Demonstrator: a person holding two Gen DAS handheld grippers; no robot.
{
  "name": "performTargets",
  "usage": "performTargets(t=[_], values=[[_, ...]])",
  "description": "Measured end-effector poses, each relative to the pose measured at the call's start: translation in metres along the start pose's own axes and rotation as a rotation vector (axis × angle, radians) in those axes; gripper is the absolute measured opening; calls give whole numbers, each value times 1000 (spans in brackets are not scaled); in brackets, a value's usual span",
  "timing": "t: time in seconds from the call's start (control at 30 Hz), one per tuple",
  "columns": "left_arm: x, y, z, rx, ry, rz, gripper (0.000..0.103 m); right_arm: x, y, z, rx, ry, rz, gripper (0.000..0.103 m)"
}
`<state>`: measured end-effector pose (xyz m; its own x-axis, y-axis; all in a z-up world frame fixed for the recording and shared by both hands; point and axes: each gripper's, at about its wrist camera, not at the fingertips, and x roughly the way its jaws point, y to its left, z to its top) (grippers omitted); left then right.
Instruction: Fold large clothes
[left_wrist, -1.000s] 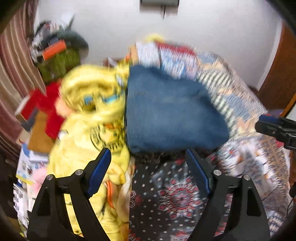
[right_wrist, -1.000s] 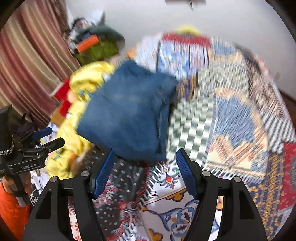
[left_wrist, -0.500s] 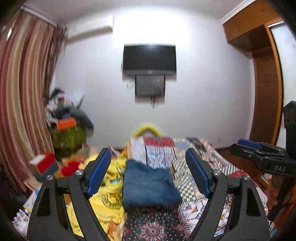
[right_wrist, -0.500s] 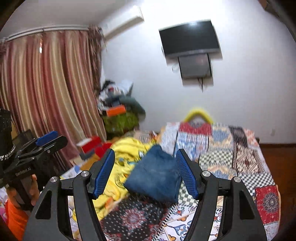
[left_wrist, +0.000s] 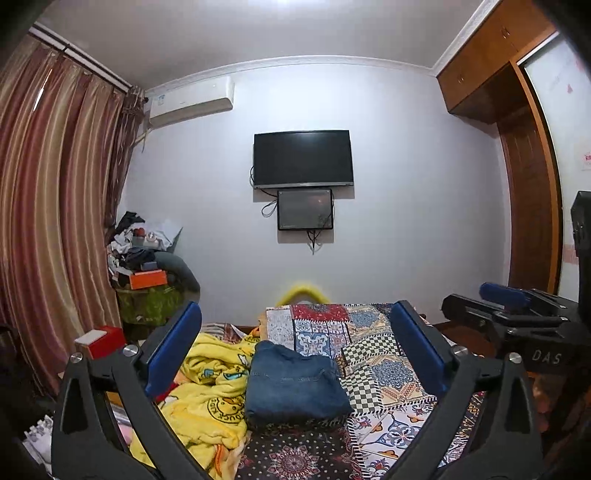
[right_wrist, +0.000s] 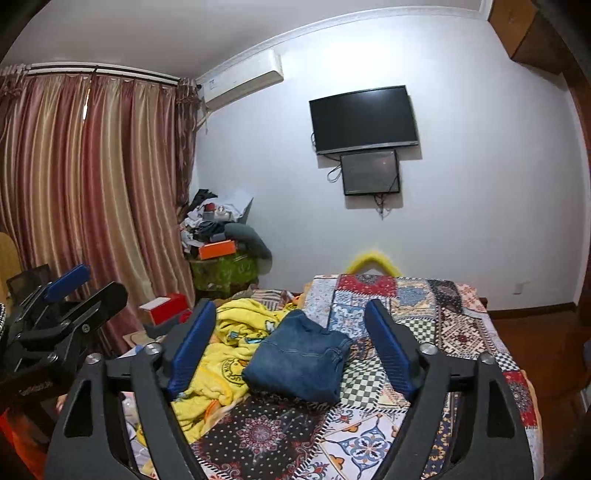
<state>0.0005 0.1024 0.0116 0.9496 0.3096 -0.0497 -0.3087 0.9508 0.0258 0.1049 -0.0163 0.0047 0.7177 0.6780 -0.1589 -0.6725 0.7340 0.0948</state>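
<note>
Denim, blue, folded into a compact rectangle (left_wrist: 295, 387): lies flat on the patchwork-quilted bed (left_wrist: 384, 369), toward its left edge, touching a rumpled yellow printed garment (left_wrist: 210, 395) beside it. Left gripper (left_wrist: 295, 354) and right gripper (right_wrist: 291, 347) both spread wide, holding nothing, raised clear of the bed. Judgement: jeans finished; the yellow piece looks unfolded and probably remains.
</note>
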Motion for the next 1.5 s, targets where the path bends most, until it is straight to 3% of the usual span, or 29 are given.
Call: performTargets(t=[0.2, 1.5], values=[[1, 2, -6, -31, 28, -7, 103, -3, -2, 2, 0, -25, -42, 103], [6, 5, -13, -72, 64, -10, 103, -11, -3, -2, -12, 11, -43, 103]])
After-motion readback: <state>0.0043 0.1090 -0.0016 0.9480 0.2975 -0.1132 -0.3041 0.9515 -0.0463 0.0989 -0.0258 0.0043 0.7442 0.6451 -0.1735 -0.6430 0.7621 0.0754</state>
